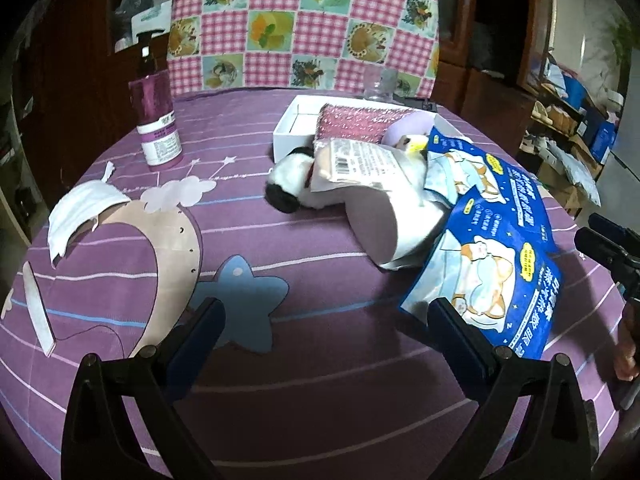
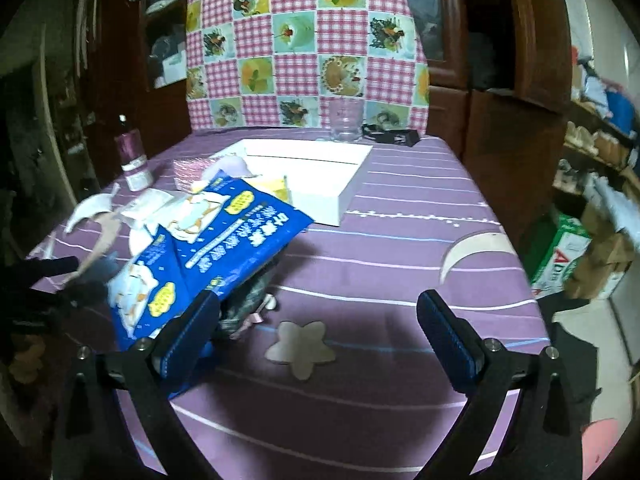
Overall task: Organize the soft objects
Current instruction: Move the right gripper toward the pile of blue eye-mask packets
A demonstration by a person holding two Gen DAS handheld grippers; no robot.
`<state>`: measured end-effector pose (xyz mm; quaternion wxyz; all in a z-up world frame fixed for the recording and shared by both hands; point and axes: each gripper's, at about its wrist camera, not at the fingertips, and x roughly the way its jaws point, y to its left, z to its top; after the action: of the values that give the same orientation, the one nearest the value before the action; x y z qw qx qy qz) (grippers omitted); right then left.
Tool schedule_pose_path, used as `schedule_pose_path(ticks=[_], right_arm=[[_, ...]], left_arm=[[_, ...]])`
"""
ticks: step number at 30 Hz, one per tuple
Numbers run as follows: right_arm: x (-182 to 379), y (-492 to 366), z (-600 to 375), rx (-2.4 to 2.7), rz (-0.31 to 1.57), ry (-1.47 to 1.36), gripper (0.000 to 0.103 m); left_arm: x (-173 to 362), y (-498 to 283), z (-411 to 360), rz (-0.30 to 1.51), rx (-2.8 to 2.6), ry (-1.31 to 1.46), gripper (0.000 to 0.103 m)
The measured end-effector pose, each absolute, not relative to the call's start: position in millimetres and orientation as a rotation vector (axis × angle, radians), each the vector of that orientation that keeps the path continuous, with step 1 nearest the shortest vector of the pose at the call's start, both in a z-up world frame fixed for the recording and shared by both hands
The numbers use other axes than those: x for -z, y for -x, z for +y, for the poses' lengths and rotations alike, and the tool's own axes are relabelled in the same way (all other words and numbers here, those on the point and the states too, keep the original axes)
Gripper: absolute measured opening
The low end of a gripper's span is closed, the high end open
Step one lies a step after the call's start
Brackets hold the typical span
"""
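On the purple tablecloth a heap of soft things lies against a white open box: a pink sparkly pouch, a black-and-white plush, a clear packet with a barcode and two blue printed packets. A white face mask and a beige curved band lie at the left. My left gripper hangs open over bare cloth, short of the heap. My right gripper is open too, its left finger beside the corner of the blue packets. A dark patterned item peeks from under them.
A purple pump bottle stands at the back left. Behind the box are a clear glass and a black object. A checked chair back rises past the far edge. Boxes crowd the floor at the right.
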<state>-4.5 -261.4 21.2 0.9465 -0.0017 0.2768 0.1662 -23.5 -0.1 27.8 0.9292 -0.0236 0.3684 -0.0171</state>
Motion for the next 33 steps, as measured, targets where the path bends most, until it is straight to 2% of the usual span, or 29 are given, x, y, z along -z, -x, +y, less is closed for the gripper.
schedule_pose_path(ticks=[21,33], right_arm=[[-25.4,11.2,-254.2,-0.286,0.549,0.051,0.099],[-20.8,8.8,-245.0,-0.397,0.617,0.047,0.099]], left_arm=[[-31.7,29.0,-4.7,0.733,0.032,0.034,0.102],[-31.9,29.9,-5.3,0.722,0.052,0.037,0.102]])
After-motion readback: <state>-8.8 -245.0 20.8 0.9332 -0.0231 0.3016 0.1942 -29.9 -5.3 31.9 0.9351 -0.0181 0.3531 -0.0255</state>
